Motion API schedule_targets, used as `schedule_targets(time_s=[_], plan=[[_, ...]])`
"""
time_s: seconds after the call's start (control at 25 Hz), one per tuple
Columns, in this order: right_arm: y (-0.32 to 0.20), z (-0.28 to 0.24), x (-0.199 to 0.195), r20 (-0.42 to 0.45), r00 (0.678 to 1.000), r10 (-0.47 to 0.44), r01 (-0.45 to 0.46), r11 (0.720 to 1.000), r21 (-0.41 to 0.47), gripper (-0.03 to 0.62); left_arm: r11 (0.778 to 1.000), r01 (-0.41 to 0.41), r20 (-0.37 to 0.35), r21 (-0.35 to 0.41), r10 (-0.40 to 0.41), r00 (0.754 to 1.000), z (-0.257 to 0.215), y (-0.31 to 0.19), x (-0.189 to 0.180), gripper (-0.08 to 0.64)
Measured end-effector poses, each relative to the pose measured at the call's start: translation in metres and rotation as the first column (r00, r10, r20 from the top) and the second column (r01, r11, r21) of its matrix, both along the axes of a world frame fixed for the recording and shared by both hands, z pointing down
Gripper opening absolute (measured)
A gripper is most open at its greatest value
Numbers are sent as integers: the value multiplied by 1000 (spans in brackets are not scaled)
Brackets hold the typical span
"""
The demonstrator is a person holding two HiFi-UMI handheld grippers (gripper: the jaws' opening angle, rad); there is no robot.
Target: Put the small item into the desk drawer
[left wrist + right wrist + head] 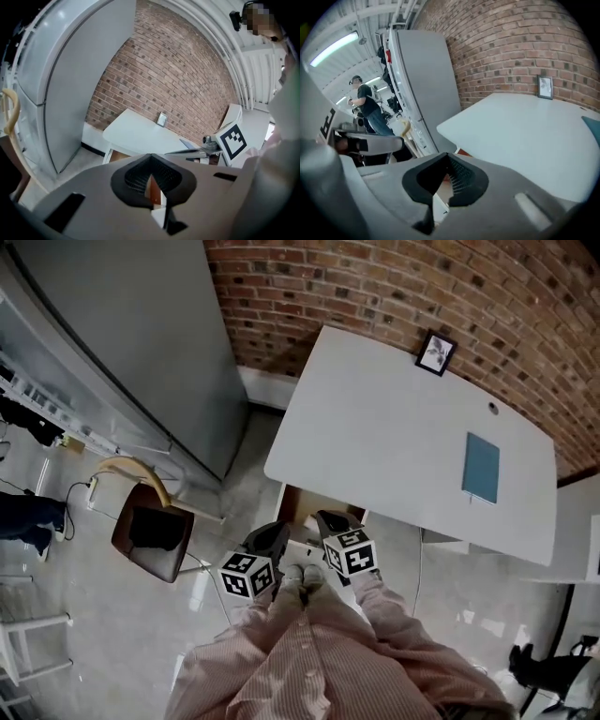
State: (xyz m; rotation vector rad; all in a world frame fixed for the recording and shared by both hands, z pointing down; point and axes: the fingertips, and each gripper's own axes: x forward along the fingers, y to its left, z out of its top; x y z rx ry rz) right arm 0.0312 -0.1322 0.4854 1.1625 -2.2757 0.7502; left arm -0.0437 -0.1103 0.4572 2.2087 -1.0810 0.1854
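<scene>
Standing at near edge of white desk. Left gripper and right gripper: both pressed together, nothing pinched, held close to the body, side by side.

No small item in either gripper. On desk top only: teal flat pad at right, small framed picture at far edge. Task's item not identifiable with certainty.

Brown wood face under near-left desk edge, probably the drawer. Open or closed: cannot tell.

To do it well: spread one gripper before reaching and pull drawer fully out. Pinch item by an edge with the other gripper. Release well inside, not at the lip.
</scene>
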Motion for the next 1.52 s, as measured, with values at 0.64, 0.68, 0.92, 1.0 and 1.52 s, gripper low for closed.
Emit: schedule_targets(time_s=[0.64, 0.68, 0.92, 1.0, 1.52], plan=[[-44, -188, 29, 271, 957, 100, -190, 924, 331, 6, 946, 72, 5, 315, -77, 997, -129, -49, -39, 0], [-44, -197, 29, 279, 955, 99, -196, 917, 348, 6, 940, 77, 4, 331, -83, 997, -135, -51, -41, 0], [-44, -237, 43, 332, 936, 114, -255, 871, 421, 6, 908, 90, 16, 410, -105, 994, -167, -55, -50, 0], [-43, -245, 49, 346, 931, 115, -268, 858, 437, 6, 896, 91, 14, 435, -108, 994, -178, -55, -51, 0], [-34, -280, 84, 427, 895, 132, -349, 804, 482, 6, 818, 141, -13, 558, -161, 987, -237, -50, -70, 0]])
